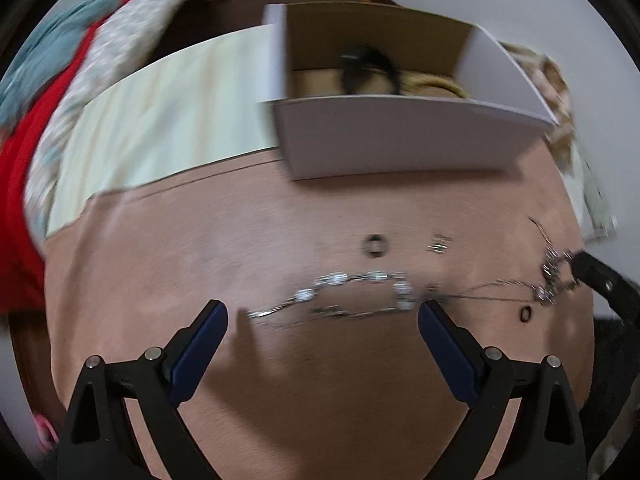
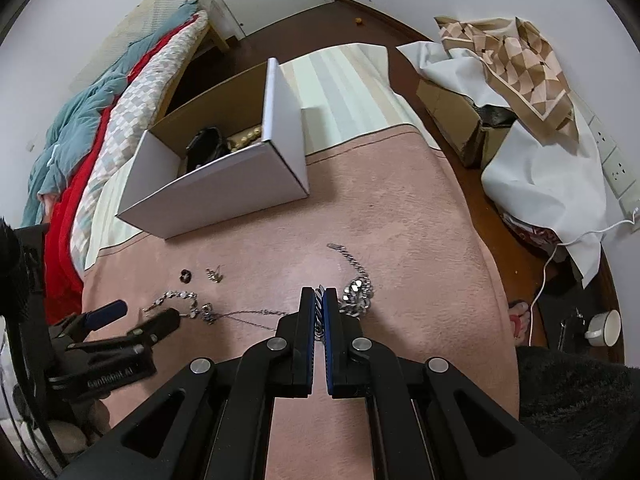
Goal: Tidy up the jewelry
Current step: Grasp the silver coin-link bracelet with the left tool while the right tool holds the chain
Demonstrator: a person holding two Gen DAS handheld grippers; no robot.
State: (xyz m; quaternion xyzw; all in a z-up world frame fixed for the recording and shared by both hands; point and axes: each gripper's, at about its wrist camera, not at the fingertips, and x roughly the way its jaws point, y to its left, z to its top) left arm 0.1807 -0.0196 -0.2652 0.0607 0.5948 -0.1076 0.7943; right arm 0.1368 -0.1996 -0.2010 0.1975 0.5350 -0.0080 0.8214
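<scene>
Right gripper tilted steeply down, clamped on silver chain lying on pink blanket; left gripper, jaws spread wide, angled down over crystal bracelet, with white box further back.

Silver chain: heaped near the pink mat's centre, one end trailing toward the far edge. Crystal-link bracelet: looped flat, left. Dark ring and small earring: nearer the open white box.
</scene>
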